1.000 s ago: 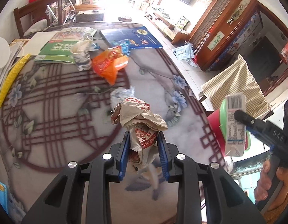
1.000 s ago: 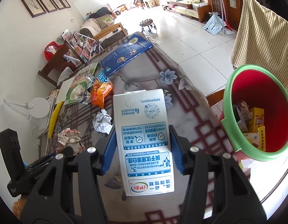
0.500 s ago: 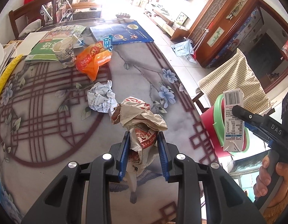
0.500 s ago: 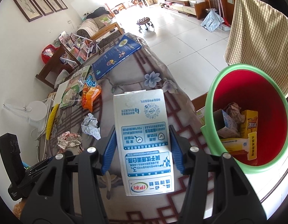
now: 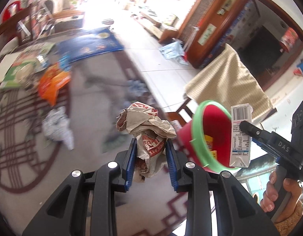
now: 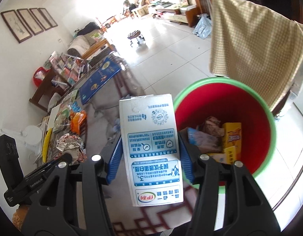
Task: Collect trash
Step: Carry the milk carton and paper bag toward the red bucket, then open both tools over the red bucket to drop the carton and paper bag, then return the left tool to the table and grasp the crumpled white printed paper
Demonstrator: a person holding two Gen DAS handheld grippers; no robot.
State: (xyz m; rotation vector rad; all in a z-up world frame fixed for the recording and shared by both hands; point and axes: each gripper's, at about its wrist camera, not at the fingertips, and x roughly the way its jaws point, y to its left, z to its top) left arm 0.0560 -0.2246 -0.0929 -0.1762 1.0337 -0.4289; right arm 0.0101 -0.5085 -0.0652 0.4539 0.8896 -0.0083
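Both your hands have swung toward the red bin (image 6: 224, 106) since a second ago; it now fills much more of the right wrist view, and the table (image 5: 88, 122) trash has slid left and back in the left wrist view.

Your right gripper (image 6: 149, 157) holds a white milk carton (image 6: 151, 149) clamped across its width between the blue fingers (image 6: 115, 157), its top end pointing toward the bin. The carton is just beside the green rim, not yet over the opening, I judge. Your left gripper (image 5: 150, 157) has its fingers (image 5: 129, 161) set narrow, pinching a crumpled paper food wrapper (image 5: 145, 125) by its lower part, with the bulk bunched above the tips, over the table edge near the bin.

To finish this step well, carry the carton on until it hangs clearly above the red interior before you let go; the rim is close, and a carton released early could strike it and fall to the floor. Bring the wrapper over afterwards rather than crowding both grippers into the mouth. The bin already holds a yellow box (image 6: 232, 135) and other scraps, but has room left.

An orange snack bag (image 5: 53, 82) and a crumpled white paper (image 5: 57, 125) lie on the table, not yet collected.
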